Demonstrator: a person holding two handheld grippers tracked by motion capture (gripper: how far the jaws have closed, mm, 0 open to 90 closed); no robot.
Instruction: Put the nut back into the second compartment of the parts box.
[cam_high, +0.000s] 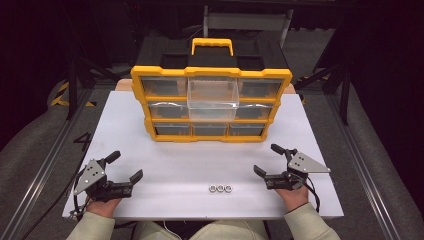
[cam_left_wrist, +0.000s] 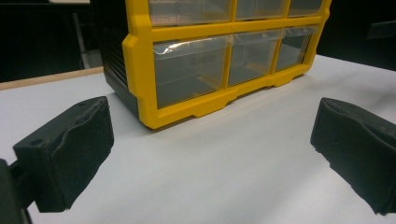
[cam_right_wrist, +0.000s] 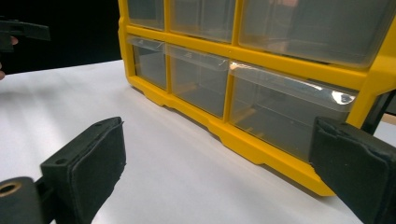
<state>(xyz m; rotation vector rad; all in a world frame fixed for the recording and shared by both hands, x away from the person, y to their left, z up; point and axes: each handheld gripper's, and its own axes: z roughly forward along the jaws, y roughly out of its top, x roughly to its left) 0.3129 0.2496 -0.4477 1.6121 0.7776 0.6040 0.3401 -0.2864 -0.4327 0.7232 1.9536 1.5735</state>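
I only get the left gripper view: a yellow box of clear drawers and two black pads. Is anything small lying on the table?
Observer: Yes, three small silver metal nuts sit in a row near the front edge of the white table.
Operator: Are any drawers open?
Observer: The clear plastic top-middle drawer of the yellow organiser box is pulled out.
Operator: Where's the other tongs?
Observer: The right tongs rest open, right of the nuts.

Left gripper (cam_high: 124, 166) low at left, jaws wide apart; right gripper (cam_high: 267, 160) likewise at right.
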